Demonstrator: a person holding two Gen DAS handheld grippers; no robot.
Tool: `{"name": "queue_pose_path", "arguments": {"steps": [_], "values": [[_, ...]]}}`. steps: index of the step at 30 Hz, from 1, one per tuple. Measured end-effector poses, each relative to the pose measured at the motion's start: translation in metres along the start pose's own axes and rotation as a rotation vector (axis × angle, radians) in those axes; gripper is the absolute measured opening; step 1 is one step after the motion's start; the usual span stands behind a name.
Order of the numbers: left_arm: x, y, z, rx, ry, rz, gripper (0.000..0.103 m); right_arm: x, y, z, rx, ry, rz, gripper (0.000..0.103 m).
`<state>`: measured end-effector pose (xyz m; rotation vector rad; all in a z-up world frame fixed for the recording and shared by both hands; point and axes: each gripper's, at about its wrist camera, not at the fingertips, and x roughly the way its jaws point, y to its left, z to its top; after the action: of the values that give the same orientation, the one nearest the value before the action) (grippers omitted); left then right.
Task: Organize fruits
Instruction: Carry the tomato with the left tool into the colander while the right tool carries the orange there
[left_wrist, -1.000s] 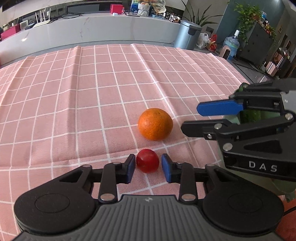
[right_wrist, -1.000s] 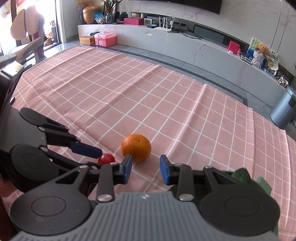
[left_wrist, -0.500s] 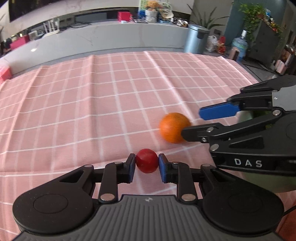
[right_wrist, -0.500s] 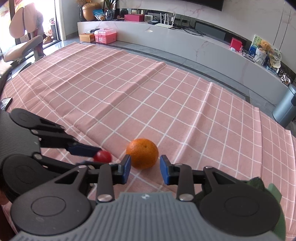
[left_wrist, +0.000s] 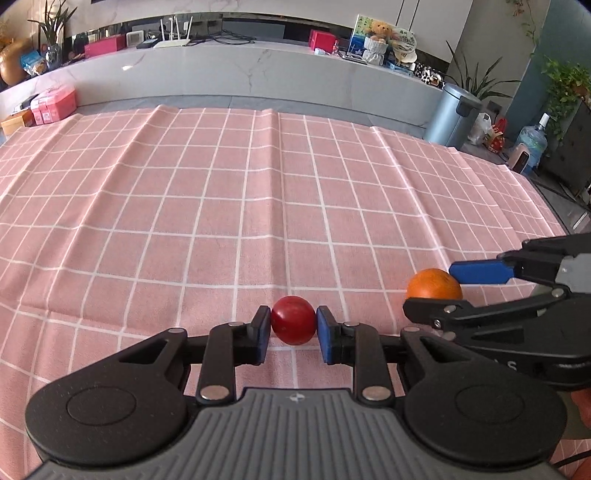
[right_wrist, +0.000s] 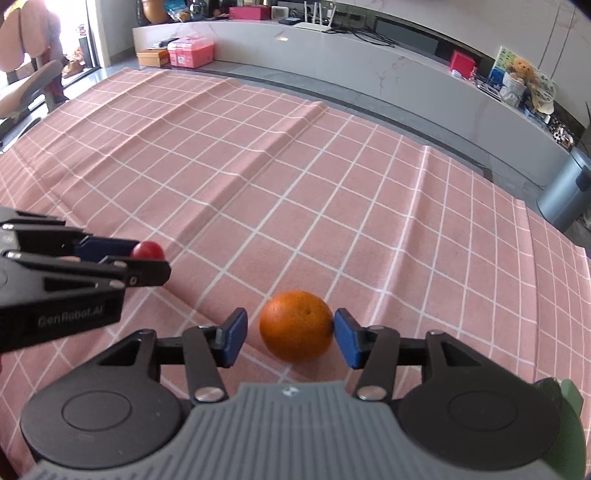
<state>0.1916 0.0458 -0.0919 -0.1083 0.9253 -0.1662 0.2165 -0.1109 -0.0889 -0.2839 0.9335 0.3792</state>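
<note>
My left gripper (left_wrist: 293, 330) is shut on a small red fruit (left_wrist: 293, 319), held off the pink checked cloth (left_wrist: 258, 206); the fruit also shows in the right wrist view (right_wrist: 147, 250) between the left gripper's fingers (right_wrist: 110, 245). An orange (right_wrist: 296, 326) lies on the cloth between the pads of my right gripper (right_wrist: 290, 339), which is open around it; the right pad touches or nearly touches it, the left pad stands apart. In the left wrist view the orange (left_wrist: 434, 283) sits between the right gripper's fingers (left_wrist: 480, 273).
A green object (right_wrist: 565, 424) peeks out at the lower right behind the right gripper. Beyond the cloth's far edge stand a grey counter (left_wrist: 258, 70), a grey bin (left_wrist: 452, 112) and pink boxes (left_wrist: 51, 105).
My left gripper has closed on the red fruit, lifted it and swung left. My right gripper has opened wider and moved forward around the orange.
</note>
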Motion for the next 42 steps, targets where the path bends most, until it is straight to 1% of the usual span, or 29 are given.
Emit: {"name": "queue_pose_path", "arguments": {"steps": [4,7,8,11,19,23,27,35,42], "values": [[0.002,0.0,0.0,-0.001,0.007,-0.006,0.029,0.007,0.0,0.003,-0.002,0.037,-0.028,0.05],[0.003,0.0,0.0,-0.001,0.011,-0.008,0.029,0.012,-0.002,0.005,0.004,0.067,-0.032,0.049],[0.004,-0.001,0.0,0.0,0.012,-0.009,0.029,0.013,-0.001,0.006,0.0,0.075,-0.037,0.046],[0.005,-0.002,0.0,0.005,0.015,-0.011,0.029,0.016,0.002,0.007,-0.019,0.089,-0.052,0.045],[0.003,-0.004,-0.001,0.014,0.014,0.004,0.029,0.014,0.005,0.005,-0.042,0.08,-0.061,0.042],[-0.002,-0.008,-0.001,0.025,-0.003,0.019,0.029,0.001,0.009,0.001,-0.028,0.038,-0.053,0.042],[-0.012,-0.013,0.001,0.044,-0.028,0.027,0.029,-0.02,0.014,-0.004,-0.023,-0.012,-0.038,0.042],[-0.043,-0.03,0.005,0.09,-0.08,0.052,0.029,-0.079,0.02,-0.025,0.023,-0.144,0.002,0.042],[-0.078,-0.051,0.001,0.108,-0.121,0.051,0.029,-0.139,0.02,-0.053,0.048,-0.308,0.02,0.042]]}}
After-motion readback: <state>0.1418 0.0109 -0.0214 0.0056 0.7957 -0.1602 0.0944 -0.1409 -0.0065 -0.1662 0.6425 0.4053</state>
